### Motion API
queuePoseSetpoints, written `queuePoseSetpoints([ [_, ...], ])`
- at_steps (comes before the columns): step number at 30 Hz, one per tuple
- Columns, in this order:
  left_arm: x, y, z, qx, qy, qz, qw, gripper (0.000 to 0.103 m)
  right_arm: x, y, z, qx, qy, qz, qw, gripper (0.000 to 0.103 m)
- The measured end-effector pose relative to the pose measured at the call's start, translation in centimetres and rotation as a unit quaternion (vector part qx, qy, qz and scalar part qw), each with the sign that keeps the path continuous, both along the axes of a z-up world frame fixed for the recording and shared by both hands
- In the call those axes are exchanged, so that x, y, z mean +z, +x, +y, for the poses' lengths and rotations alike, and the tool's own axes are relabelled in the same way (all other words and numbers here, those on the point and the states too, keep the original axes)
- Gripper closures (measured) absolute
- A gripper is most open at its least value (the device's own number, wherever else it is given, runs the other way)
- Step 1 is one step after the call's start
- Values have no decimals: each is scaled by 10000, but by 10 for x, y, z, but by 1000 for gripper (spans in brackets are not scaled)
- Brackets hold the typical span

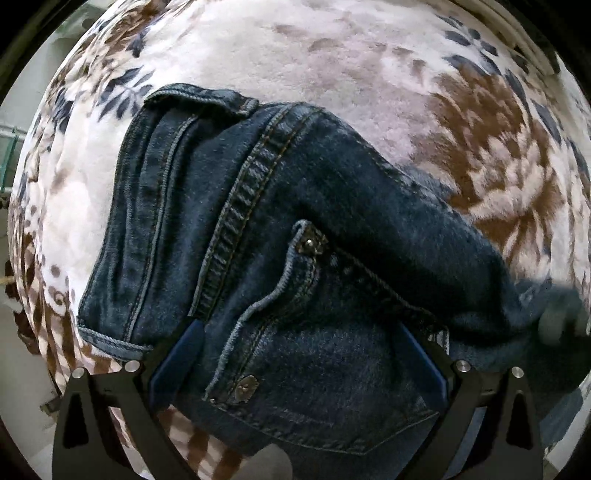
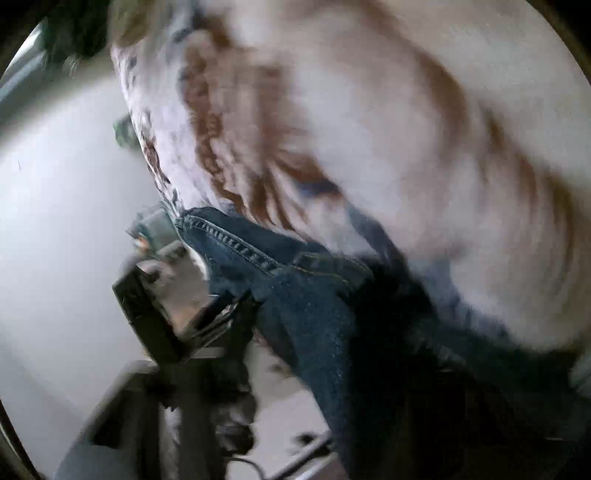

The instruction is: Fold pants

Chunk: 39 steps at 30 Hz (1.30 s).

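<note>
Dark blue jeans (image 1: pixel 280 229) lie bunched on a floral blanket (image 1: pixel 332 66), pocket and waistband part nearest the camera. My left gripper (image 1: pixel 299 354) straddles the pocket area; its blue pads (image 1: pixel 177 354) are spread wide with denim between them, not clamped. In the blurred right wrist view the jeans (image 2: pixel 317 317) hang over the blanket (image 2: pixel 369 129) edge. My right gripper's own fingers are lost in blur and dark denim. The left gripper's body (image 2: pixel 173 295) shows beside the denim there.
The blanket's edge drops to a pale floor (image 2: pixel 55 221) on the left of the right wrist view. A pale wall or floor strip (image 1: pixel 18 369) shows at the left rim of the left wrist view. A radiator-like ribbed panel (image 1: pixel 517 33) sits at top right.
</note>
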State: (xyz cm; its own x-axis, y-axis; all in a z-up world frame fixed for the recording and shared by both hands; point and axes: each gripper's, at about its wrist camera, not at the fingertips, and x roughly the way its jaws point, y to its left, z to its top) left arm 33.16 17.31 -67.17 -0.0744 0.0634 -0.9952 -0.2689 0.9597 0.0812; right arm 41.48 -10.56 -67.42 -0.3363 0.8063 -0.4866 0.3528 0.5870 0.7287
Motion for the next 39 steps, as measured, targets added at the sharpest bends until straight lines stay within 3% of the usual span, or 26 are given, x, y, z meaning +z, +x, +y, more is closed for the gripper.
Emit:
queuePoseSetpoints([
  [1,-1,-1,0,-48,-28,-12,10000,0,13,11,-10,-252,-122,-287,9992,84],
  [3,2,-3,2,-25,-195,-89,9998,0,26,26,-35,-878,-33,-342,9955,85],
  [5,1,-4,1,-76,-170,6,9998,0,29,26,-44,-879,-208,-347,9953,85],
  [7,0,-5,2,-113,-172,45,9998,0,32,21,-53,-624,-570,-416,9956,82],
  [9,4,-3,0,-167,-163,79,9997,0,35,22,-58,-370,-794,-508,9949,70],
  [10,4,-4,-1,-206,-141,99,9996,0,36,20,-59,-222,-895,-504,9945,69],
  [13,7,-5,-1,-199,-100,169,9996,0,29,26,-79,-51,-607,-426,9972,69],
  [17,4,-7,7,-39,-76,243,9997,0,21,37,-58,955,-630,-773,9904,69],
  [18,3,-7,12,-22,-33,256,9997,0,24,37,-55,1208,-959,-982,9831,69],
  [20,1,-7,17,34,-63,288,9996,0,39,46,-62,1556,-2242,-1618,9483,71],
  [21,2,-6,19,42,-67,300,9995,0,43,50,-66,1524,-2517,-1737,9398,72],
  [22,2,-6,19,52,-59,310,9995,0,50,54,-75,1295,-2627,-1798,9391,72],
  [25,6,-5,21,86,-1,308,9995,0,69,55,-98,367,-1993,-1696,9645,71],
  [27,12,-10,24,168,-14,237,9996,0,78,50,-98,77,-1464,-1639,9755,69],
  [30,24,-21,34,352,90,87,9993,0,69,31,-84,-84,-484,-1274,9906,46],
  [32,33,-29,44,484,282,-7,9984,0,50,24,-72,0,-533,-1100,9925,45],
  [34,40,-35,56,619,537,-85,9966,0,29,23,-72,131,-1664,-1097,9798,45],
  [35,42,-39,66,717,676,-115,9951,0,23,25,-76,-2,-1923,-1006,9762,45],
  [37,43,-44,86,884,771,-152,9930,0,29,25,-81,-698,-1744,-915,9779,45],
  [39,41,-45,105,1015,772,-134,9917,0,43,23,-76,-1040,-1399,-938,9802,45],
])
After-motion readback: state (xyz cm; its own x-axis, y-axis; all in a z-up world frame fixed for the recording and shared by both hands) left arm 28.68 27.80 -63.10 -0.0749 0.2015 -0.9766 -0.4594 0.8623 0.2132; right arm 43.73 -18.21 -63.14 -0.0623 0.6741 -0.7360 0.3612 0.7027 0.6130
